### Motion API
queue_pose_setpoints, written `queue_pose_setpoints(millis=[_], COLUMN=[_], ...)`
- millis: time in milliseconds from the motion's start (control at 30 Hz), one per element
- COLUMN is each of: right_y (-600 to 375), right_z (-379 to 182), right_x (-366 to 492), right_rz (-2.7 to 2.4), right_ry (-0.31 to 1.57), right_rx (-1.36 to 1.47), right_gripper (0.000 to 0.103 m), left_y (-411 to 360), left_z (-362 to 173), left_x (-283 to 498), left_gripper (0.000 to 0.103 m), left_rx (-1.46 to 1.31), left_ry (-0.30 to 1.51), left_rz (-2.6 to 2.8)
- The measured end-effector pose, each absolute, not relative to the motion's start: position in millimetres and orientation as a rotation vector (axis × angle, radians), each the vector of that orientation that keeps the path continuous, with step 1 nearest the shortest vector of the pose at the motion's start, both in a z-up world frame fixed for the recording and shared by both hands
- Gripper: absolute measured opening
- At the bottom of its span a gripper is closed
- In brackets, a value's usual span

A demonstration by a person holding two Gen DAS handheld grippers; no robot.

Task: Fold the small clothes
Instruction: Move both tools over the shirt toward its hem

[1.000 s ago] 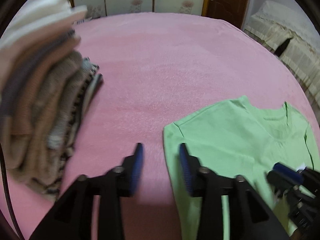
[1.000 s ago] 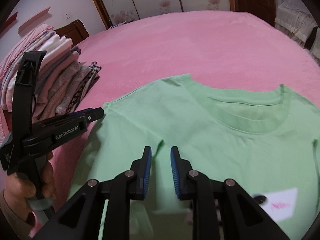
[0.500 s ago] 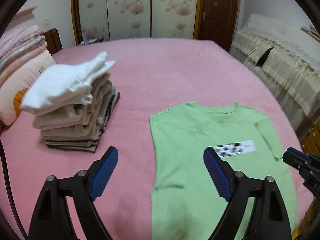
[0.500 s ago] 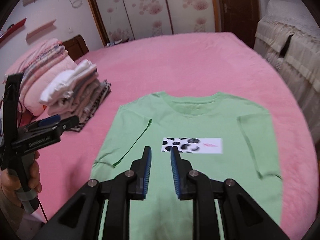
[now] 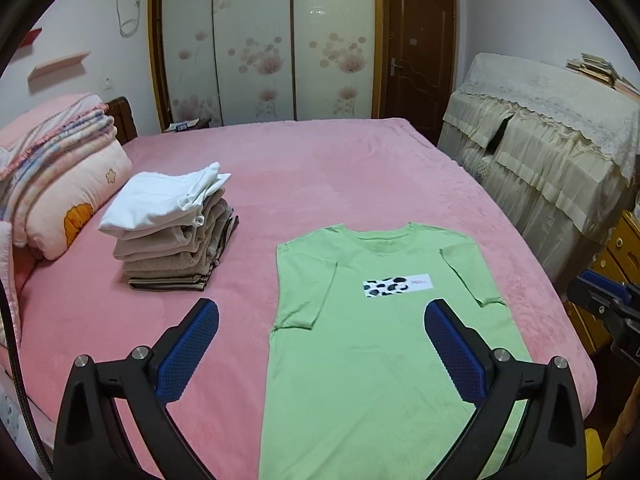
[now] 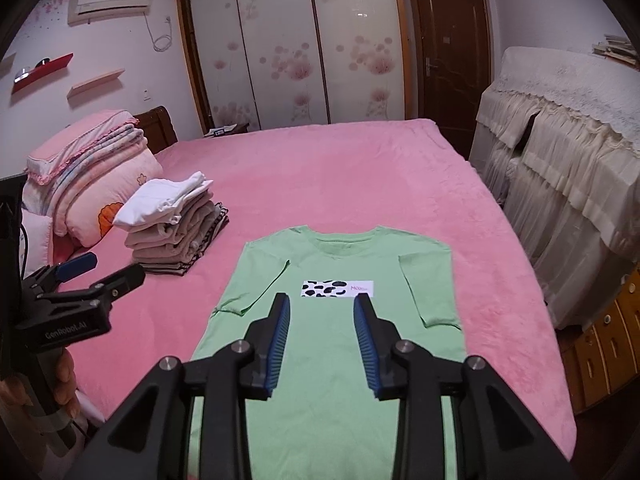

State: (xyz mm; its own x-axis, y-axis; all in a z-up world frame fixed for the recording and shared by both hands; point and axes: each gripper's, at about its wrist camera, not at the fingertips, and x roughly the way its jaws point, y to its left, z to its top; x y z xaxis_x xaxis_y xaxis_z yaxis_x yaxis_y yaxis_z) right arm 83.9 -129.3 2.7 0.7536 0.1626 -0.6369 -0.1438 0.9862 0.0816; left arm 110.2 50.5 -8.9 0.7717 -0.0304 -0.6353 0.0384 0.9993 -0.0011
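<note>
A light green T-shirt (image 5: pixel 372 344) lies flat on the pink bed, neck away from me, both sleeves folded in over the body; it also shows in the right wrist view (image 6: pixel 332 352). A white label with black spots (image 5: pixel 398 285) sits on its chest. My left gripper (image 5: pixel 322 348) is wide open and empty, held above the shirt's near half. My right gripper (image 6: pixel 322 332) is open and empty, raised over the shirt's middle. The left gripper also shows at the left of the right wrist view (image 6: pixel 100 270).
A stack of folded clothes (image 5: pixel 176 232) with a white one on top stands on the bed (image 5: pixel 340 168) left of the shirt. Pillows and folded quilts (image 5: pixel 52 176) lie far left. A covered piece of furniture (image 5: pixel 552 148) and wooden drawers (image 6: pixel 604 344) stand at the right.
Both grippers have pulled back and up from the shirt. The left gripper opened wide; the right gripper opened from nearly shut. Both sleeves now lie folded in.
</note>
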Motion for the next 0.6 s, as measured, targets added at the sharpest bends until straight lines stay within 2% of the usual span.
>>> queue_pose_setpoints(millis=[200,367,600], right_y=[-141,-145,-148], right_z=[17,22,26], right_x=[45,17,-20], right_rz=[0.149,0.134,0.15], right_ry=[0.68,0.65,0.613], right_rx=[0.036,0.029,0.029], right_gripper=[0.034,0.056,0.06], left_y=[31,32,40], left_z=[6,11,10], left_x=[60,27,-3], left_gripper=[0.102,0.102,0.102], left_rx=[0.036,0.003,-0.049], left_ry=[0.664,0.653,0.658], left_rz=[-0.063,-0.054,-0.042])
